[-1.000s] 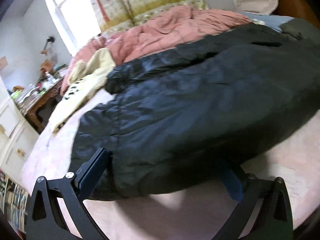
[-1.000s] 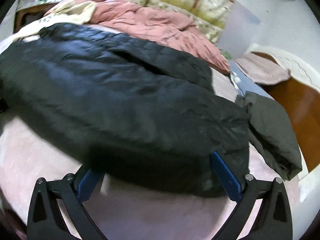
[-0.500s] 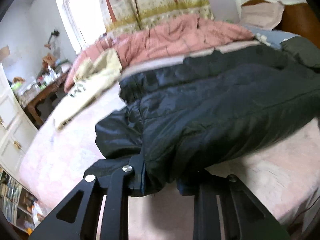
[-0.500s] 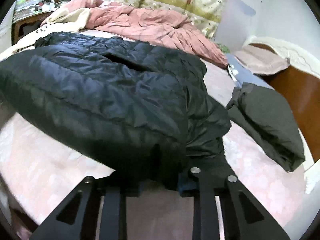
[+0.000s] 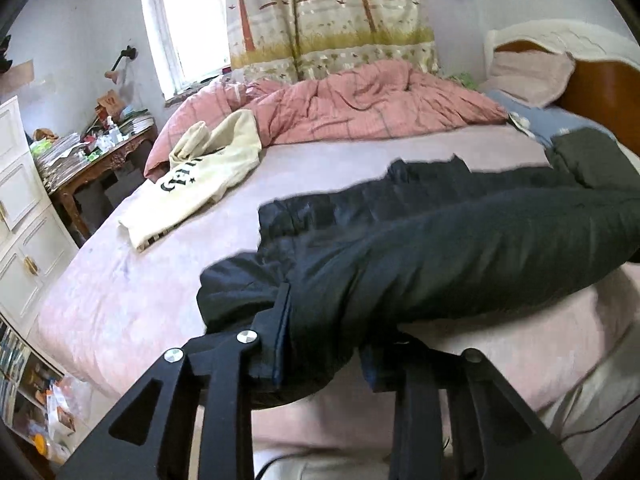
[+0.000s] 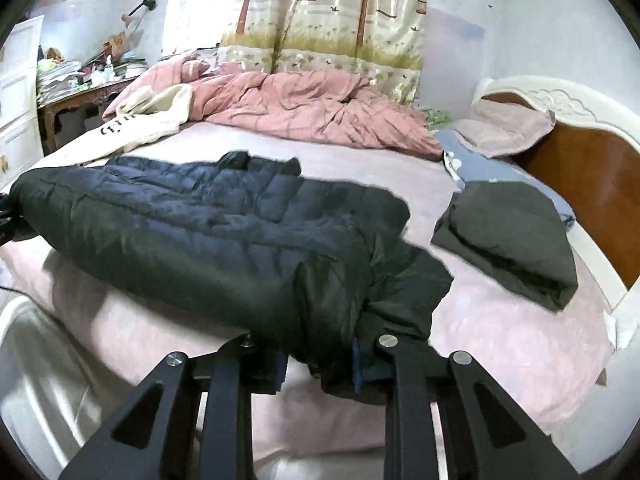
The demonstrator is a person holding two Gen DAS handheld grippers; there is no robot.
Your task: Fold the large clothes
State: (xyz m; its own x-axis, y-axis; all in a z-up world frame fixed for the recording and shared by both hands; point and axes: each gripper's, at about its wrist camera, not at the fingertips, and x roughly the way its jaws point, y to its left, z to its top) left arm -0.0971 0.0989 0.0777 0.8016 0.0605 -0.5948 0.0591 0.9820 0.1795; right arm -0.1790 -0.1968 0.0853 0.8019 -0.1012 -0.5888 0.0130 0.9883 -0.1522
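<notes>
Both grippers' jaws pinch the dark jacket [image 5: 420, 256] [image 6: 224, 236] hem; bedsheet [image 5: 132, 300] [image 6: 512, 344] bare beside.

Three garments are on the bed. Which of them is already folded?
The dark olive garment near the headboard: it lies as a neat folded stack. The cream sweatshirt lies loose and crumpled, and the navy quilted jacket hangs spread between both grippers.

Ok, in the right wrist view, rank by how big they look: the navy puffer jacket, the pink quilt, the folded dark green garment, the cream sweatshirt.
1. Navy puffer jacket, nearest the camera, so flattered.
2. Pink quilt, farther back, so probably bigger than it looks.
3. Folded dark green garment.
4. Cream sweatshirt, partly behind the jacket, so unsure.
</notes>
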